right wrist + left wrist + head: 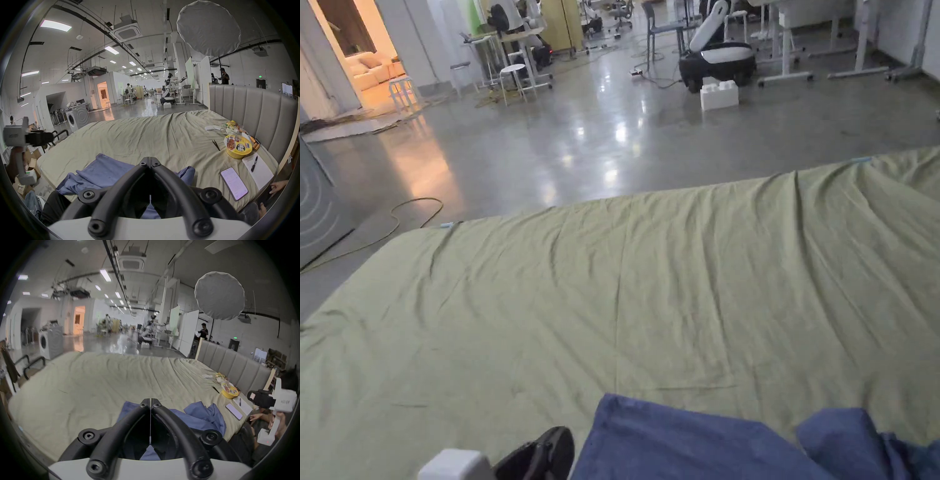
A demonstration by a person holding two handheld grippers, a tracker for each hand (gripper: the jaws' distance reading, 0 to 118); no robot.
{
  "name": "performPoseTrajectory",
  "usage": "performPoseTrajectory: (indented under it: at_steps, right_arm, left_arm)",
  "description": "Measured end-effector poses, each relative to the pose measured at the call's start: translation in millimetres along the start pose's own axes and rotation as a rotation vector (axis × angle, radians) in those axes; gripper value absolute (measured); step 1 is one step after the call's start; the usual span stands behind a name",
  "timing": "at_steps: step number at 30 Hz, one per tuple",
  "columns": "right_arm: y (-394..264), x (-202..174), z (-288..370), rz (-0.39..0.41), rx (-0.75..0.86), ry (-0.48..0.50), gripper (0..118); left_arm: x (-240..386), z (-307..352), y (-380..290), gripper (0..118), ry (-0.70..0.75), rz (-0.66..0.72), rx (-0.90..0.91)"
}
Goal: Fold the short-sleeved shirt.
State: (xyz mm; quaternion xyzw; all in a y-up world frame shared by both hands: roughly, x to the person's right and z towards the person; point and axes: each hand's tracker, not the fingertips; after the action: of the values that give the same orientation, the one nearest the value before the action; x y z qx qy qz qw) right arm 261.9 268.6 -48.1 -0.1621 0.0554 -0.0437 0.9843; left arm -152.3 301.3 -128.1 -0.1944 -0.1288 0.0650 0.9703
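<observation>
A crumpled blue short-sleeved shirt (700, 447) lies on the near edge of a bed covered with a pale green sheet (650, 294). My left gripper (151, 401) is shut with nothing between its jaws, held above the shirt (203, 417). Its black tip (547, 451) pokes in at the bottom left of the head view, just left of the shirt. My right gripper (149, 160) is also shut and holds nothing, hovering over the shirt (103, 172). Each gripper view shows the other gripper off to the side, the right gripper (259, 400) and the left gripper (37, 138).
Near the padded headboard (253, 110) on the right lie a yellow noodle bowl (238, 147), a phone (233, 185), a notepad with a pen (258, 168) and tweezers (215, 144). A washing machine (76, 117) and black chairs (32, 365) stand left of the bed.
</observation>
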Motion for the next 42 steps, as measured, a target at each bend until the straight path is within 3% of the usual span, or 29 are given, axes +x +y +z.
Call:
performPoseTrajectory:
  at_steps: [2,3,4,5,8,11,15,17,20,22,23,28,29,30,33,38,41,42]
  right_arm:
    - [-6,1,0,0.016,-0.020,0.007,0]
    - [-10,1,-1,0.027,-0.033,0.001,0]
    - [-14,3,-1,0.040,-0.054,-0.005,0]
    - [-19,5,-2,0.051,-0.079,-0.014,0]
    - [-32,12,-4,0.065,-0.146,-0.039,0]
    - [-43,23,-7,0.030,-0.193,-0.062,0]
    - [-49,35,-6,-0.006,-0.228,-0.107,0]
    - [-52,43,-2,-0.035,-0.247,-0.106,0]
    - [-58,53,-2,-0.056,-0.285,-0.118,0]
    - [-62,57,-4,-0.042,-0.303,-0.144,0]
    - [-63,59,-7,-0.034,-0.310,-0.146,0]
    - [-40,59,-38,0.054,-0.323,-0.107,1]
    - [-32,61,-51,0.073,-0.333,-0.116,3]
    - [-25,64,-66,0.085,-0.355,-0.130,19]
    - [-12,84,-119,0.056,-0.408,-0.157,80]
    - [-28,130,-207,-0.136,-0.505,-0.108,82]
    - [-44,143,-249,-0.119,-0.620,-0.156,80]
    - [-51,145,-258,-0.108,-0.665,-0.158,68]
  left_arm:
    - [-15,-44,-1,33,-0.057,0.031,-0.072]
    - [-21,-67,-2,54,-0.067,0.037,-0.119]
    - [-30,-96,-5,65,-0.076,0.052,-0.183]
    - [-37,-124,-10,68,-0.039,0.058,-0.206]
    - [-59,-199,-20,68,0.050,0.063,-0.346]
    - [-74,-258,-38,68,0.074,0.060,-0.441]
    - [-86,-297,-65,67,0.100,0.043,-0.539]
    - [-87,-302,-72,58,0.052,0.036,-0.541]
    - [-79,-305,-79,47,0.093,-0.060,-0.550]
    - [-74,-305,-78,19,0.105,-0.118,-0.549]
    - [-73,-305,-79,13,0.091,-0.102,-0.564]
    - [-67,-312,-91,9,0.105,-0.121,-0.586]
    - [-67,-314,-91,9,0.115,-0.111,-0.597]
    - [-65,-318,-89,9,0.118,-0.111,-0.607]
    - [-66,-324,-84,9,0.118,-0.137,-0.658]
    - [-57,-326,-77,9,0.125,-0.135,-0.710]
    - [-52,-328,-76,9,0.132,-0.154,-0.732]
    - [-51,-328,-75,9,0.135,-0.157,-0.735]
